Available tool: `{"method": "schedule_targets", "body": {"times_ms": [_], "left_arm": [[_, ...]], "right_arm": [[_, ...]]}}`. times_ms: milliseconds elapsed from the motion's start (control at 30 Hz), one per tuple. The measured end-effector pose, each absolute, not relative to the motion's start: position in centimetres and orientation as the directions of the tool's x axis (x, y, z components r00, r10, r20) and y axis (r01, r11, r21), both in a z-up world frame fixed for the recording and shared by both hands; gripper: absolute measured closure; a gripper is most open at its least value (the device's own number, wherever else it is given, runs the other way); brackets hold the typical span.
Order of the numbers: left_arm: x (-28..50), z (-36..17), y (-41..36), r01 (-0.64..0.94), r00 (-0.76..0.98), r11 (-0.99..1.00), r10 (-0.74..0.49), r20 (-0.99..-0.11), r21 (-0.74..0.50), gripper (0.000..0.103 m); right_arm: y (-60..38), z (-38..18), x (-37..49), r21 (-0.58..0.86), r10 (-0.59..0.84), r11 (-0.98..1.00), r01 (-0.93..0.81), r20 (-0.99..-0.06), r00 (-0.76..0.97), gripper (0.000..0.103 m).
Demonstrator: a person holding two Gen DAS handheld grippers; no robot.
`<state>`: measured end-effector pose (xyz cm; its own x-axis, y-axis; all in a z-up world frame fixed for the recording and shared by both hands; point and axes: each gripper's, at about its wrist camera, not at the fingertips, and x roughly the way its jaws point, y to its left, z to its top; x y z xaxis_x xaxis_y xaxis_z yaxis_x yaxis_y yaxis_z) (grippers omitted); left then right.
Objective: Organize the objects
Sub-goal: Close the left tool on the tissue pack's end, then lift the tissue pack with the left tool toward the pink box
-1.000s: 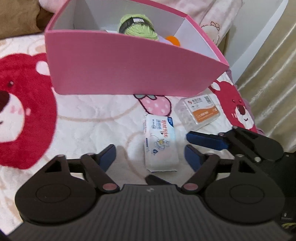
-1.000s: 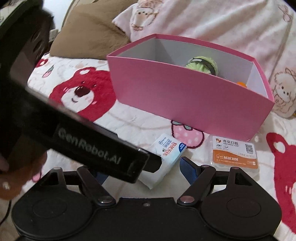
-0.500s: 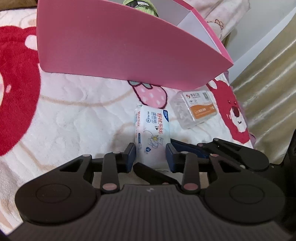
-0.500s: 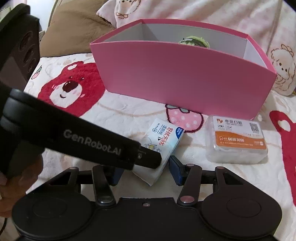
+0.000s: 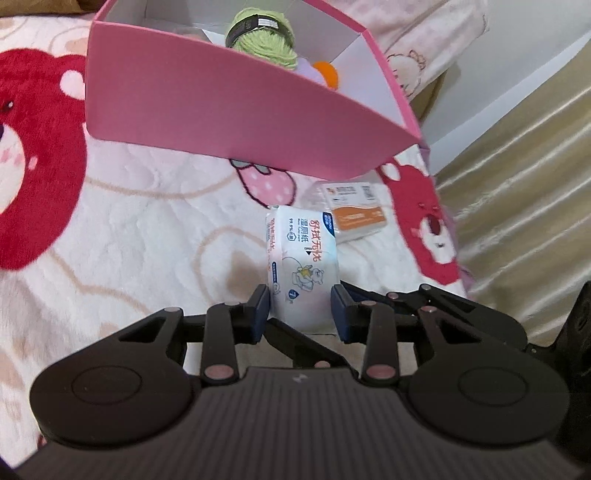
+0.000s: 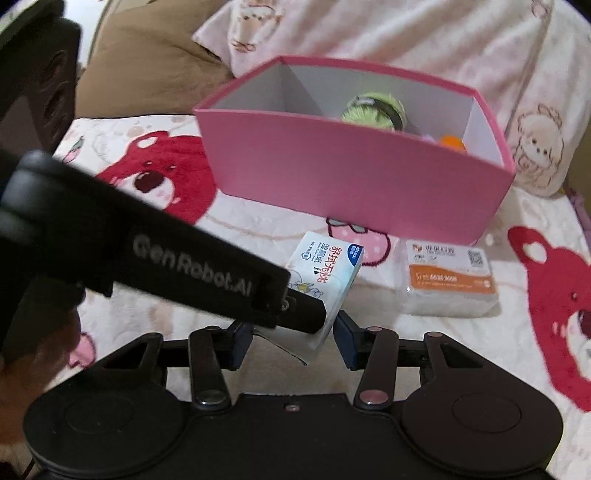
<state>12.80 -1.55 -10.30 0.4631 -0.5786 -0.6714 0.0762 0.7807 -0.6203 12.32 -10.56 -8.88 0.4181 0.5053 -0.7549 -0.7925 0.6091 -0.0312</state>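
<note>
The left hand-held gripper clamps the wet-wipe pack's near end — the right hand-held gripper is closing around it too, pads not yet pressing.

A bedroom at home.
Bear-print blanket over a bed, brown pillow, cartoon quilt, and beige curtain.
</note>
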Motion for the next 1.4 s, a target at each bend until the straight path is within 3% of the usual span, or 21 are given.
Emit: {"method": "schedule_targets", "body": {"times_ms": [300, 533, 833, 1167, 1400], "left_arm": [[10.9, -5.3, -2.0, 0.159, 0.466, 0.782, -0.598, -0.652, -0.603, 0.069], [11.2, -1.9, -2.6, 0.16, 0.467, 0.788, -0.591, -0.658, -0.595, 0.068], [12.4, 2.1, -2.2, 0.152, 0.476, 0.817, -0.554, -0.683, -0.556, 0.069], [17.3, 5.4, -2.6, 0.166, 0.524, 0.807, -0.559, -0.642, -0.567, 0.068], [23.8, 4.5, -3.2, 0.161, 0.508, 0.813, -0.554, -0.659, -0.56, 0.068]], "right_arm": [[-12.3, -4.3, 11.3, -0.022, 0.555, 0.586, -0.81, -0.718, 0.42, 0.05], [-12.1, -1.1, 11.0, -0.078, 0.517, 0.594, -0.8, -0.725, 0.455, 0.05], [-11.5, 2.6, 13.2, 0.011, 0.555, 0.589, -0.808, -0.733, 0.394, 0.05], [-9.8, 6.5, 18.0, -0.05, 0.552, 0.579, -0.814, -0.71, 0.437, 0.05], [-7.4, 6.5, 24.4, -0.052, 0.524, 0.599, -0.799, -0.729, 0.44, 0.051]]}}
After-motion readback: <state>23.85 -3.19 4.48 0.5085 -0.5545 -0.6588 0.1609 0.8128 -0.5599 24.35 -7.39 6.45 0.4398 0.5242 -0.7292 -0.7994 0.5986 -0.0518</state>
